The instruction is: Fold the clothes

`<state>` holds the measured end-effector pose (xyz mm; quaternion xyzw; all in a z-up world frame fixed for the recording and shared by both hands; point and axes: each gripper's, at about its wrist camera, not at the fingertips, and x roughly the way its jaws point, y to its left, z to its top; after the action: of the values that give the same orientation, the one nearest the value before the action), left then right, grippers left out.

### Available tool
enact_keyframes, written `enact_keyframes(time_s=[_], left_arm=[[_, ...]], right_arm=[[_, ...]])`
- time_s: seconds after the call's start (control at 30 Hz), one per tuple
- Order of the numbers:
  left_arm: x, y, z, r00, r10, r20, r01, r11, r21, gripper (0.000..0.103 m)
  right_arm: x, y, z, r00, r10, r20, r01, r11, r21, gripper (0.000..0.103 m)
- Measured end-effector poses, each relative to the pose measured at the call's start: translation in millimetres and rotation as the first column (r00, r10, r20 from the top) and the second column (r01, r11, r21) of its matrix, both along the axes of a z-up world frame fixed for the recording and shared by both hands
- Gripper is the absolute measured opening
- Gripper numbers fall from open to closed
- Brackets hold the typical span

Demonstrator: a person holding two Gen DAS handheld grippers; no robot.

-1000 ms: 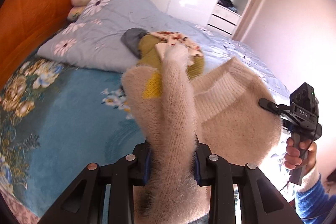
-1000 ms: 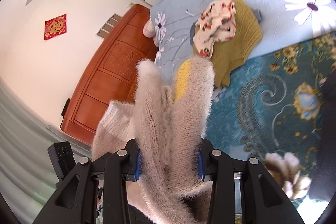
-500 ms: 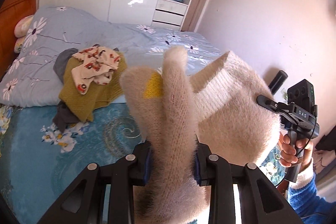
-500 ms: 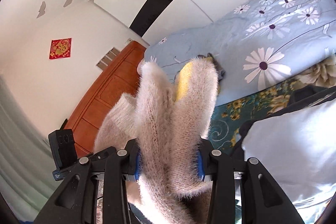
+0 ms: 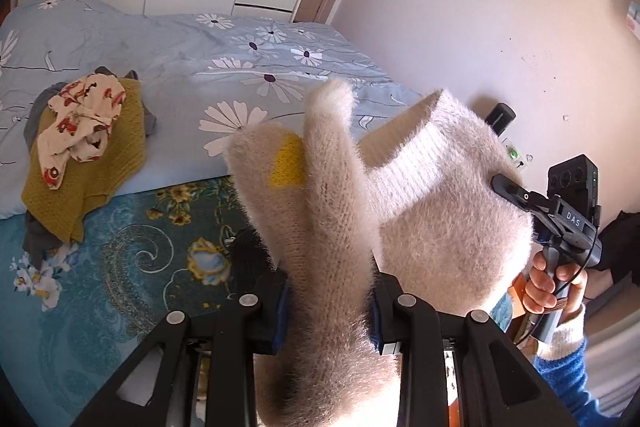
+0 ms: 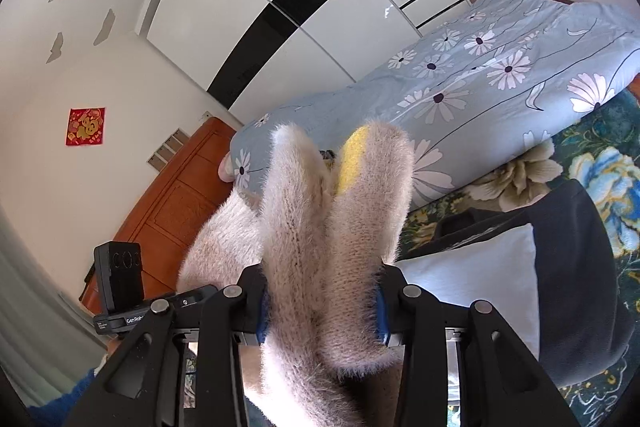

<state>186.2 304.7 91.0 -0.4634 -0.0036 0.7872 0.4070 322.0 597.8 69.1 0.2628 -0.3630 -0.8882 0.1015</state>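
A fluffy cream sweater (image 5: 432,227) with a yellow patch hangs in the air between my two grippers, above the bed. My left gripper (image 5: 328,311) is shut on one bunched edge of it. My right gripper (image 6: 320,307) is shut on another bunched part of the sweater (image 6: 332,227). The right gripper also shows in the left wrist view (image 5: 516,193), at the sweater's right side, held in a hand. The left gripper's body shows at the lower left of the right wrist view (image 6: 120,283).
A pile with a mustard knit (image 5: 92,163) and a red-printed white garment (image 5: 80,127) lies on the blue daisy duvet (image 5: 256,75). A folded black and white garment (image 6: 520,287) lies on the teal floral bedspread (image 5: 120,259). A wardrobe stands behind.
Both grippers have swung to the right with the sweater held between them: the pile of clothes slid to the left in the left wrist view, and the folded black and white garment came into the right wrist view.
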Motion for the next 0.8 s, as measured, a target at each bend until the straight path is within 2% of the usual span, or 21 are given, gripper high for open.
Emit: enact_keyframes(time_s=[0.1, 0.33, 0.43, 0.6, 0.8], left_arm=[[-2, 19, -7, 0.999, -0.031, 0.032, 0.031, 1.000, -0.001, 0.032], [-2, 53, -29, 0.996, -0.091, 0.021, 0.092, 0.993, -0.068, 0.032], [-5, 54, -41, 0.996, -0.089, 0.030, 0.091, 0.993, -0.076, 0.032], [-14, 50, -57, 0.996, -0.072, 0.054, 0.076, 0.994, -0.084, 0.033], [-19, 45, -84, 0.995, -0.057, 0.088, 0.067, 0.990, -0.122, 0.034]], right_arm=[[8, 23, -11, 0.999, -0.033, 0.009, 0.033, 0.999, -0.022, 0.041], [27, 62, -41, 0.995, -0.101, -0.023, 0.098, 0.992, -0.084, 0.041], [29, 67, -58, 0.994, -0.111, -0.004, 0.110, 0.989, -0.100, 0.041], [41, 75, -83, 0.988, -0.151, -0.034, 0.142, 0.974, -0.177, 0.041], [46, 87, -115, 0.979, -0.202, 0.031, 0.204, 0.953, -0.223, 0.041]])
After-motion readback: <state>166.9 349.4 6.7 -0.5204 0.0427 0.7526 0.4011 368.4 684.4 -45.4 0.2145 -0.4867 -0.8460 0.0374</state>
